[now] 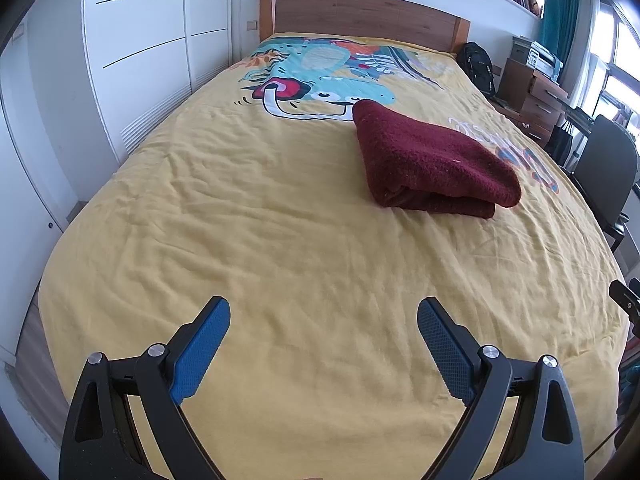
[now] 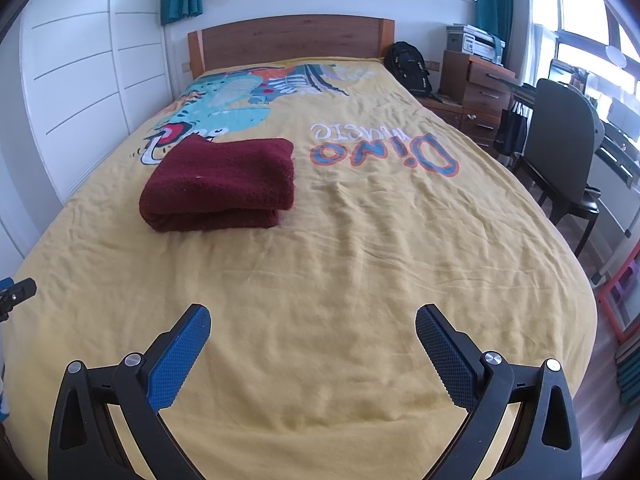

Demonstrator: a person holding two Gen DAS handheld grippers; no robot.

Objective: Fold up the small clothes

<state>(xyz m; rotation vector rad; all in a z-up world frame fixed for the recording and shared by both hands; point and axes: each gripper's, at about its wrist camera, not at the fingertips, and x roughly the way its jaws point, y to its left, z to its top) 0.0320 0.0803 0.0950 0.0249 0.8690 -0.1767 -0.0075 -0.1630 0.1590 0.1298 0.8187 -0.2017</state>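
A dark red fleecy garment [image 1: 432,160] lies folded into a thick rectangle on the yellow bedspread [image 1: 280,216], right of centre in the left wrist view. The right wrist view shows the same folded garment [image 2: 224,184] left of centre on the bedspread [image 2: 360,248]. My left gripper [image 1: 323,312] hovers open over the near part of the bed, well short of the garment, nothing between its blue pads. My right gripper [image 2: 313,320] is likewise open and empty, near the foot of the bed. A bit of the other gripper shows at each view's edge.
White wardrobe doors [image 1: 136,52] run along the bed's left side. A wooden headboard [image 2: 292,40] stands at the far end. On the right are a black backpack [image 2: 410,66], wooden drawers [image 2: 480,92] and a dark chair [image 2: 564,144] close to the bed.
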